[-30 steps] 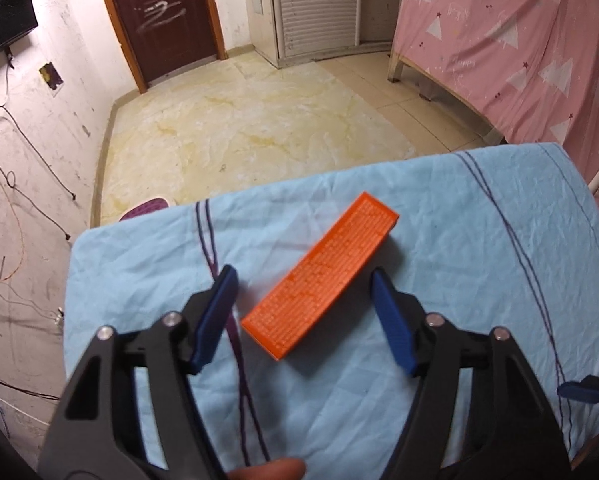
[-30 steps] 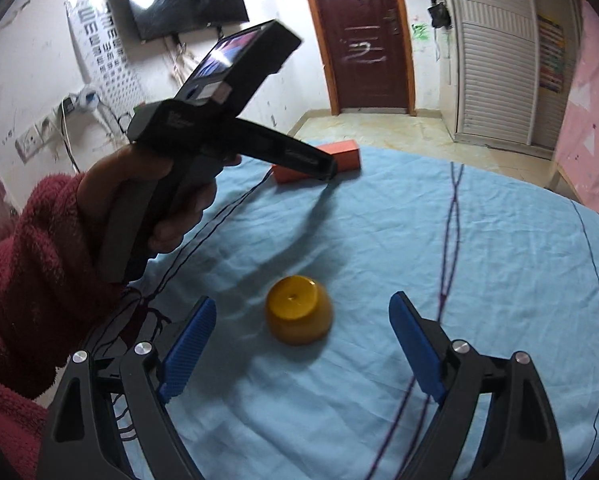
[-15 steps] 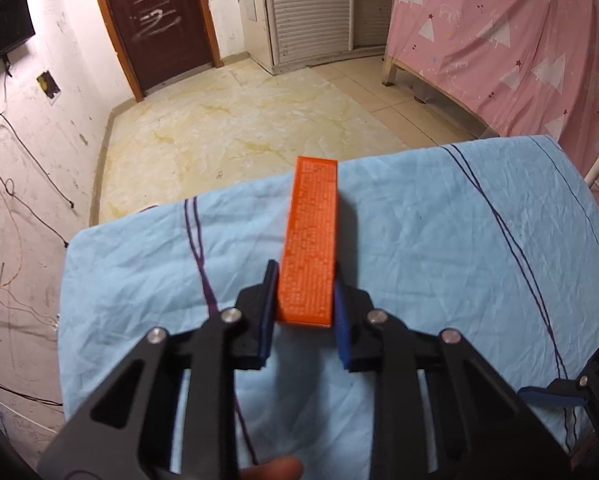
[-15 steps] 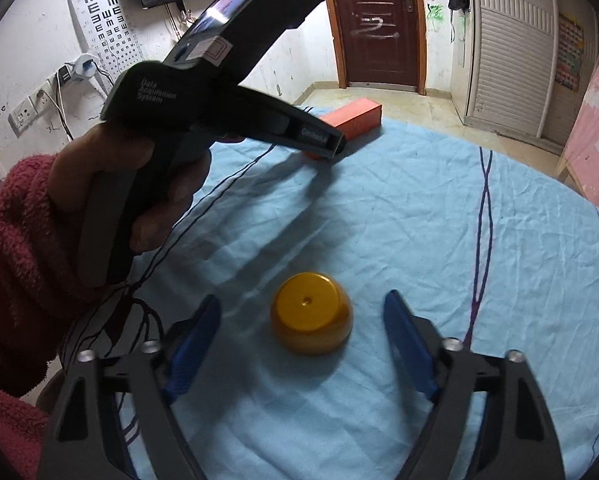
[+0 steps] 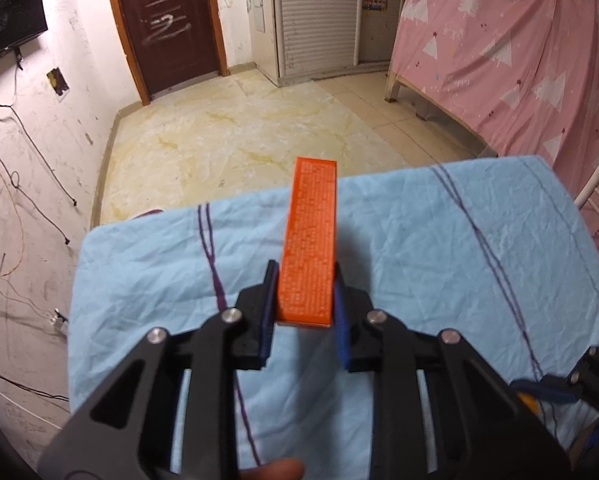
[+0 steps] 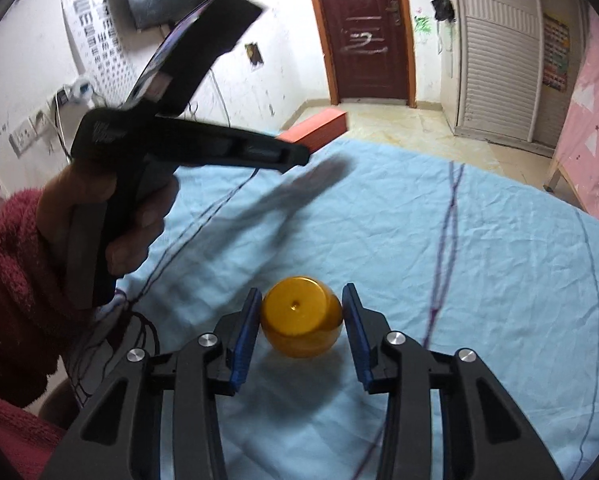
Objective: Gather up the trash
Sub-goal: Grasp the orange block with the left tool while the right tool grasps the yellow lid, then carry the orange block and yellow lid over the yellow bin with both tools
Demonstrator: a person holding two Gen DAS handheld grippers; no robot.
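My left gripper (image 5: 305, 292) is shut on the near end of a long orange box (image 5: 310, 236), which points away from me and hangs above the blue cloth. In the right wrist view a hand holds that left gripper (image 6: 299, 156) up, and the orange box (image 6: 319, 128) sticks out beyond it. A yellow round cap (image 6: 299, 320) sits on the cloth between the blue pads of my right gripper (image 6: 301, 316). Its jaws are closing, and both pads meet the cap's sides.
The blue cloth (image 6: 439, 248) with dark purple stripes covers a table. Past its far edge lie a tiled floor (image 5: 239, 140), a brown door (image 6: 367, 28) and a pink curtain (image 5: 519, 60). A red fleece sleeve (image 6: 15, 280) fills the left.
The left jaws closed on the orange box, swung it end-on and lifted it off the cloth. The right jaws narrowed from wide apart onto the yellow cap.
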